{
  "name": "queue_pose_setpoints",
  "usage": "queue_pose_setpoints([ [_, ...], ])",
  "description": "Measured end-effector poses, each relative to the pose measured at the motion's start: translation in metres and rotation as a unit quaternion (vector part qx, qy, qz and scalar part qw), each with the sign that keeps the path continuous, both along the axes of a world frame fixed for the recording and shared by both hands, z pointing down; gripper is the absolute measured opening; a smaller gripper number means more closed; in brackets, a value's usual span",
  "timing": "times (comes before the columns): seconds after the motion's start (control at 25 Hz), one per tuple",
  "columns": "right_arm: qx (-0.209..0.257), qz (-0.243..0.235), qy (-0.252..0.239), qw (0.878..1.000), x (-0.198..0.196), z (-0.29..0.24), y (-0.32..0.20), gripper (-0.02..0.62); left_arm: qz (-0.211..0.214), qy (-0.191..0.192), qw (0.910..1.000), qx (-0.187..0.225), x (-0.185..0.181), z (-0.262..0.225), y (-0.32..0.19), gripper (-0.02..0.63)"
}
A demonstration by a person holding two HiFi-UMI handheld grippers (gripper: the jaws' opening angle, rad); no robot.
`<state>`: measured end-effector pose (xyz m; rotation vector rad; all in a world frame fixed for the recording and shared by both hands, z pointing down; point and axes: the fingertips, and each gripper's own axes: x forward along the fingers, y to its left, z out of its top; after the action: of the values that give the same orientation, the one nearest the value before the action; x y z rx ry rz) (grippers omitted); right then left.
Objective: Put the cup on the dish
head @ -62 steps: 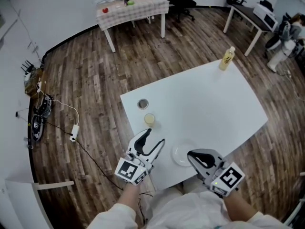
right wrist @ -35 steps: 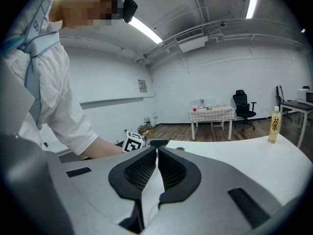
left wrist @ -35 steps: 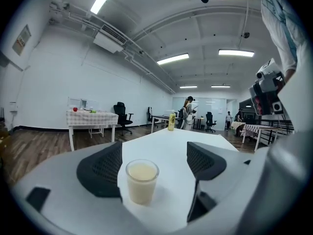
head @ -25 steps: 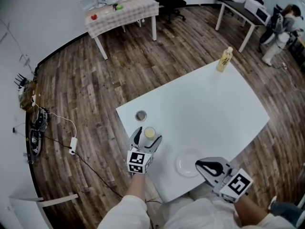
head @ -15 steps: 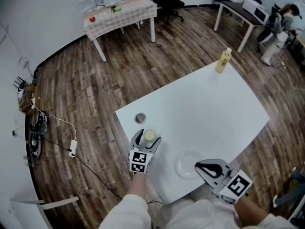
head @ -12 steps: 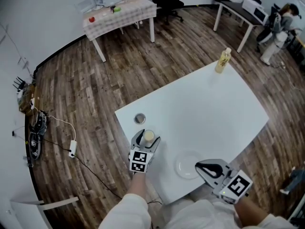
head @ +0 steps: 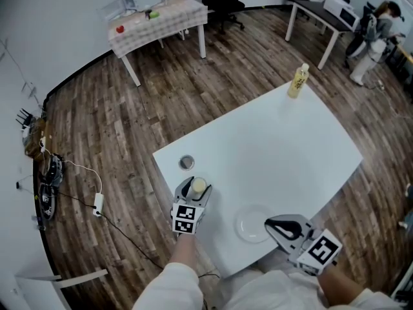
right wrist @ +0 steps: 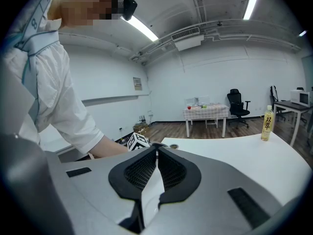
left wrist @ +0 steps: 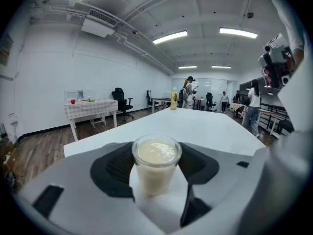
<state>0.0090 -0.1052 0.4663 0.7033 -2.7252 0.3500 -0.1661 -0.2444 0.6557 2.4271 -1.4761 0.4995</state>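
Observation:
A clear cup (head: 198,186) of pale creamy liquid stands on the white table (head: 277,147) near its left front corner. My left gripper (head: 197,184) reaches around it, one jaw on each side, and the jaws are closing. In the left gripper view the cup (left wrist: 156,163) stands upright between the dark pads (left wrist: 115,163) with a thin gap left on both sides. The white dish (head: 250,226) lies to the right near the front edge. Just right of the dish my right gripper (head: 270,223) is shut and holds nothing; in its own view the right gripper (right wrist: 156,148) has its tips touching.
A small round metal object (head: 186,163) lies just beyond the cup. A yellow bottle (head: 297,81) stands at the table's far corner. A checked-cloth table (head: 158,19), office chairs and desks stand across the wooden floor. Cables (head: 71,173) lie at the left.
My left gripper has moved forward to the cup and its jaws have narrowed around it. The right gripper has stayed beside the dish.

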Motion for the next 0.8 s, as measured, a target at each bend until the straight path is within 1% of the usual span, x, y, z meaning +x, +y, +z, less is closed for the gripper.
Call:
queue_pose_setpoints([
  [0.2,0.001,0.006,-0.004,1.000,0.004,-0.005,-0.003,0.034,0.007,-0.006,0.9999,-0.009,0.001,-0.002,-0.001,0.268],
  [0.4,-0.002,0.011,-0.001,1.000,0.009,-0.001,0.000,0.034,0.029,-0.017,0.9994,-0.012,0.010,-0.001,0.005,0.268],
  [0.68,0.001,0.020,-0.006,1.000,0.016,-0.004,-0.002,0.034,0.052,-0.001,0.9985,0.020,0.033,-0.030,0.009,0.268],
  [0.8,0.002,0.024,-0.009,1.000,0.020,-0.005,-0.001,0.034,0.064,0.004,0.9976,0.027,0.045,-0.038,0.013,0.268],
])
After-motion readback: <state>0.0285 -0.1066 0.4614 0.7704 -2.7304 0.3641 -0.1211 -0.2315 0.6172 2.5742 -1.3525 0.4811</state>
